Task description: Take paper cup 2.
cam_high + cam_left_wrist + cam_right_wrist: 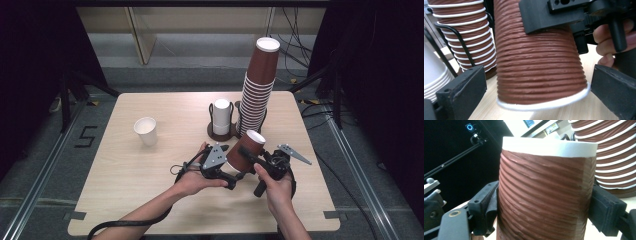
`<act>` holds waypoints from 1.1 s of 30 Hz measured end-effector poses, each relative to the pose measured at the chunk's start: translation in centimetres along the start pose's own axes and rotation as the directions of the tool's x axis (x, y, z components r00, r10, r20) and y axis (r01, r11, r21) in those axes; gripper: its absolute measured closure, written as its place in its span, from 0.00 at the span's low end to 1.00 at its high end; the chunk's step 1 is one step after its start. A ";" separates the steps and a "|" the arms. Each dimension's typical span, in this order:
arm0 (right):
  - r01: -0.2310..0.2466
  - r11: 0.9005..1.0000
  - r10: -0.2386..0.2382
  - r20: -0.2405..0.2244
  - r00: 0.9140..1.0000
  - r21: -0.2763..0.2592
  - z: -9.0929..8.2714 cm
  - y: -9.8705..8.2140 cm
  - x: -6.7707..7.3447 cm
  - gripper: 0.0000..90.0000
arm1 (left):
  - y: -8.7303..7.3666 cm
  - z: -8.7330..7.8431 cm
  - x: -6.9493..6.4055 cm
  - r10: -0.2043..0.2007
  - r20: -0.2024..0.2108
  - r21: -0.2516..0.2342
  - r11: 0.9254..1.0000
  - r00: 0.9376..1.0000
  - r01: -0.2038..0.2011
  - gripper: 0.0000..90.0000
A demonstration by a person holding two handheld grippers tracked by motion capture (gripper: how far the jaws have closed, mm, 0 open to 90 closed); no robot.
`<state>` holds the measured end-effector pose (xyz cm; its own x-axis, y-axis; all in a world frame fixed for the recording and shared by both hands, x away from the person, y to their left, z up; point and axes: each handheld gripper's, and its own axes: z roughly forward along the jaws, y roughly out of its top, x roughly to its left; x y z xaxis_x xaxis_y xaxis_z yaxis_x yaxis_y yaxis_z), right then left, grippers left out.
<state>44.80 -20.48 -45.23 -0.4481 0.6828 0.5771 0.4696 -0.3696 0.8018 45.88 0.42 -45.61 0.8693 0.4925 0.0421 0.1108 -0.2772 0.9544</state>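
Jaws of the right gripper (pixel 544 212) pinched the brown ribbed cup (pixel 246 150) from both sides, holding it upside down and tilted just in front of the tall cup stack (pixel 257 95), probably so the left gripper (pixel 536 100) could take its rim. That gripper's jaws stood spread around the rim, not pressing. 1 white cup (pixel 145 131) stood well left of the stack.
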 end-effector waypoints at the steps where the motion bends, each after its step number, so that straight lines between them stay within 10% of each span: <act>1: -0.004 1.000 0.004 0.001 1.000 0.000 0.0 0.0 0.0 0.22 | 0.0 0.2 0.0 0.001 0.003 -0.001 1.000 1.000 -0.001 0.00; 33: 0.000 1.000 0.000 -0.026 1.000 0.003 0.3 -0.1 0.7 0.21 | 0.2 1.2 0.3 -0.048 -0.001 0.028 0.998 0.999 0.048 0.07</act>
<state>44.61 -19.76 -44.97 -0.4678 0.6662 0.5808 0.4716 -0.3676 0.8015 46.75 -0.53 -45.74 0.8626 0.5059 -0.0032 0.1656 -0.2765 0.9466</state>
